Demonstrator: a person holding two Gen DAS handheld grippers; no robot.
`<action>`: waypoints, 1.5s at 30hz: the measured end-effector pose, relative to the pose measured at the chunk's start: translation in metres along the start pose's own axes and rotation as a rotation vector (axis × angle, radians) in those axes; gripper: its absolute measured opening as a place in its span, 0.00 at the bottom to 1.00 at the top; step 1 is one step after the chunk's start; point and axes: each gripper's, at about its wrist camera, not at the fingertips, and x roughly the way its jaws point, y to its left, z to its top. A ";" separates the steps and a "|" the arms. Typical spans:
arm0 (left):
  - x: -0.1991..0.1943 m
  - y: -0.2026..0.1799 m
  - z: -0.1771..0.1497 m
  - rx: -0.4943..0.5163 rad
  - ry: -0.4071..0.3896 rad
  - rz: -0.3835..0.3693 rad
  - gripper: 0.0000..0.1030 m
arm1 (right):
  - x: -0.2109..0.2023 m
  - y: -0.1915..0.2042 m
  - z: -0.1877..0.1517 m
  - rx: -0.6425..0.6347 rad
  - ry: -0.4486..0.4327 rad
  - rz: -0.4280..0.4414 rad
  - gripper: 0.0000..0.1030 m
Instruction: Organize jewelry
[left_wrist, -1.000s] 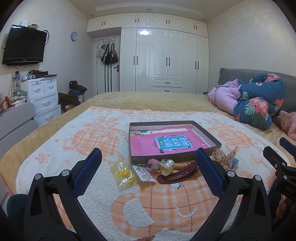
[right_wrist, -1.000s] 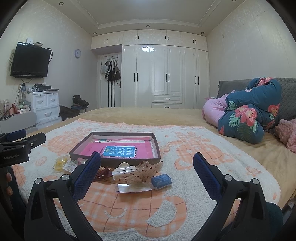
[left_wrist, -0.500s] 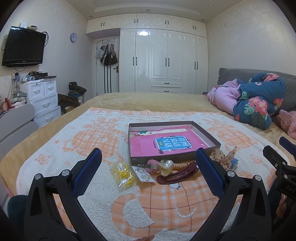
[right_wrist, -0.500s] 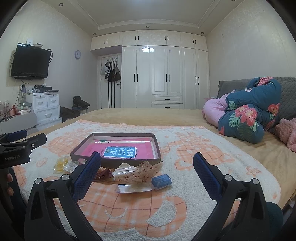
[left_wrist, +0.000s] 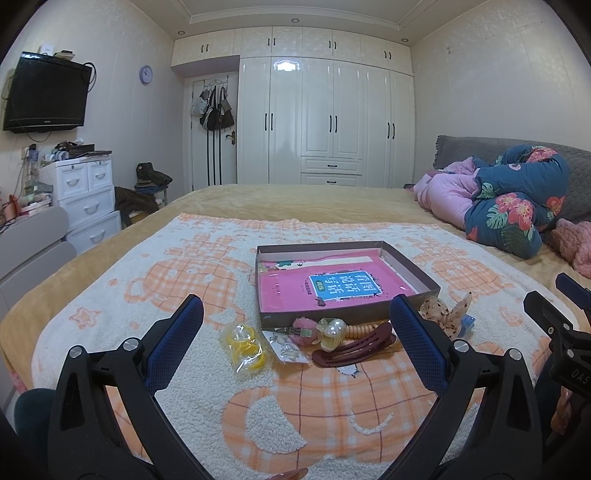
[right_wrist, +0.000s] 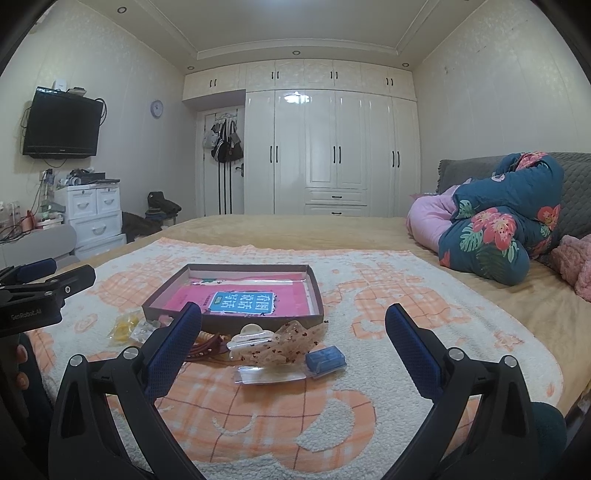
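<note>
A shallow box (left_wrist: 413, 267) with a pink book inside lies on the bed blanket; it also shows in the right wrist view (right_wrist: 317, 295). In front of it lies a pile: yellow hair ties in a bag (left_wrist: 245, 347), a bagged pair of earrings (left_wrist: 284, 349), a pink pompom (left_wrist: 304, 328), a pearl clip (left_wrist: 332, 332), a dark red hair clip (left_wrist: 354, 350), a dotted bow (right_wrist: 280, 341), a white claw clip (right_wrist: 251, 334), a blue case (right_wrist: 325, 360). My left gripper (left_wrist: 295, 332) is open and empty before the pile. My right gripper (right_wrist: 293, 339) is open and empty too.
The orange-and-white blanket (left_wrist: 184, 280) covers the bed. A folded floral quilt (left_wrist: 517, 206) and pink bedding lie at the right. White drawers (left_wrist: 85, 195) and a chair stand left of the bed. The right gripper shows at the left wrist view's right edge (left_wrist: 554, 325).
Both views have shifted slightly; the box and pile sit a little lower and closer. Nothing was taken hold of, and both grippers stay open.
</note>
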 end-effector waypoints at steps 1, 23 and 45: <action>0.000 0.000 0.001 0.000 0.004 -0.002 0.90 | 0.000 0.001 0.000 -0.002 0.002 0.005 0.94; 0.020 0.033 -0.007 -0.076 0.075 0.000 0.90 | 0.034 0.031 0.000 -0.083 0.113 0.134 0.94; 0.080 0.074 -0.031 -0.097 0.296 0.063 0.90 | 0.105 0.040 0.007 -0.085 0.233 0.153 0.94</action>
